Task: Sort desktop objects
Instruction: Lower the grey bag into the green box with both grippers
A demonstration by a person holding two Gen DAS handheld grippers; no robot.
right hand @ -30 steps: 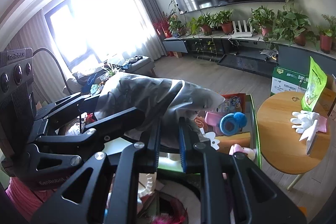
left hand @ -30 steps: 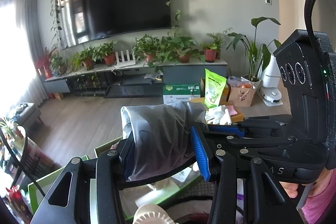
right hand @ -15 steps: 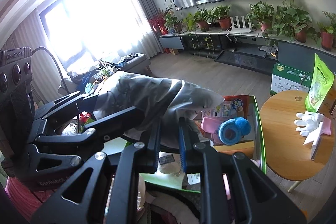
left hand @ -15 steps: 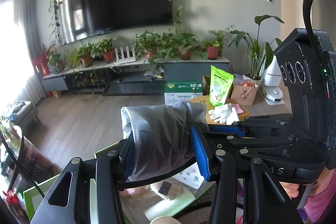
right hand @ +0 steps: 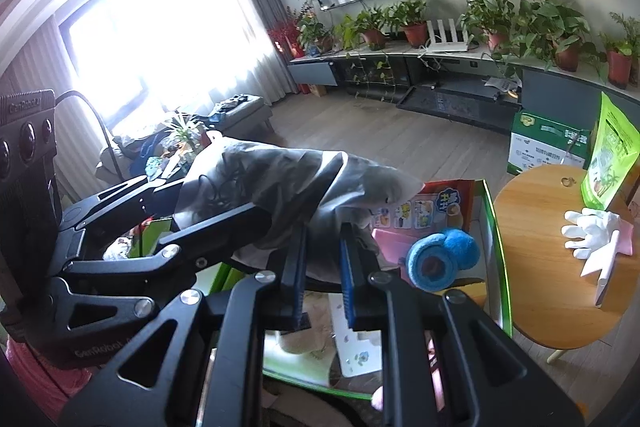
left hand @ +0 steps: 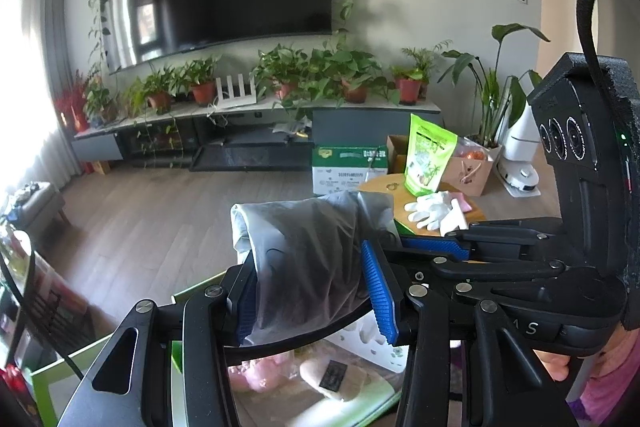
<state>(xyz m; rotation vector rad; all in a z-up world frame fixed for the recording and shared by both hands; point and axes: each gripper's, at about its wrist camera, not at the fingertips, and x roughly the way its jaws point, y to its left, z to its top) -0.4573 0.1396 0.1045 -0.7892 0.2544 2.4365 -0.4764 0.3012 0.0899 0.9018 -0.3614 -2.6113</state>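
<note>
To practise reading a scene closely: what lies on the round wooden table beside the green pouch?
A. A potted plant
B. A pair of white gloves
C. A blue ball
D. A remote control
B: the white gloves lie flat on the round wooden table, just in front of the standing green pouch; the left wrist view shows the same gloves by the pouch.

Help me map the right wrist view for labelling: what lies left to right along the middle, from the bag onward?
Grey plastic bag → blue plush toy → round wooden table → white gloves.
</note>
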